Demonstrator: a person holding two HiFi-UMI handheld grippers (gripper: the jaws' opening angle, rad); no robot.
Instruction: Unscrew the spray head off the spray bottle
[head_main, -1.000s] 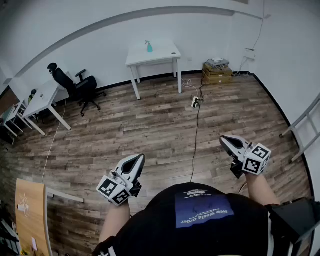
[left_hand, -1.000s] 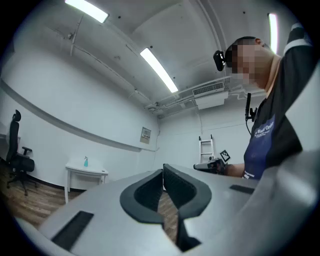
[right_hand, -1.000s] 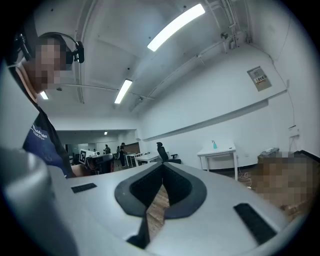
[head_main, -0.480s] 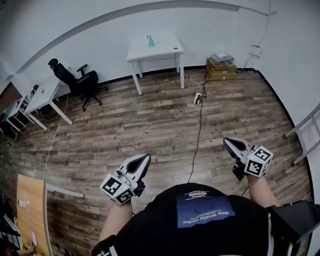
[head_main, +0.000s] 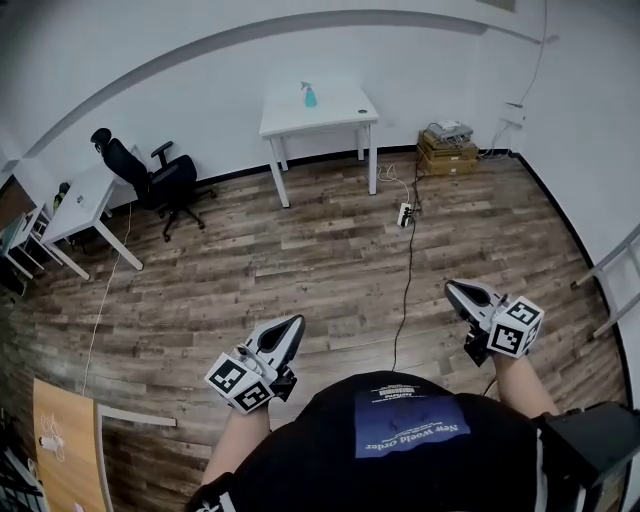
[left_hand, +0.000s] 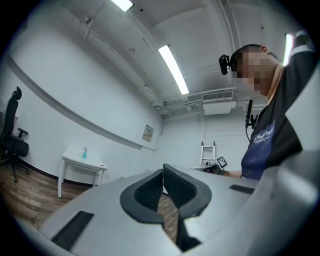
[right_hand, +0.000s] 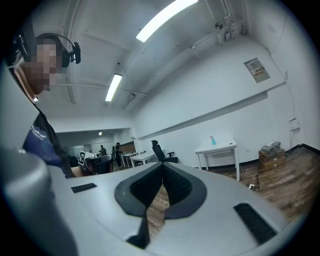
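A small blue spray bottle stands on a white table by the far wall, several steps away; it also shows tiny in the left gripper view as the bottle and in the right gripper view as the bottle. My left gripper is held low at the person's left side, shut and empty. My right gripper hangs at the right side, likewise shut with nothing in it. Both point forward over the wooden floor.
A black office chair and a white desk stand at the left. Cardboard boxes sit by the right wall, and a power strip with a cable runs across the floor. A ladder leans at the right edge.
The view has shifted forward and right; the table with the bottle sits a little nearer and lower. Both grippers stay shut at the person's sides.
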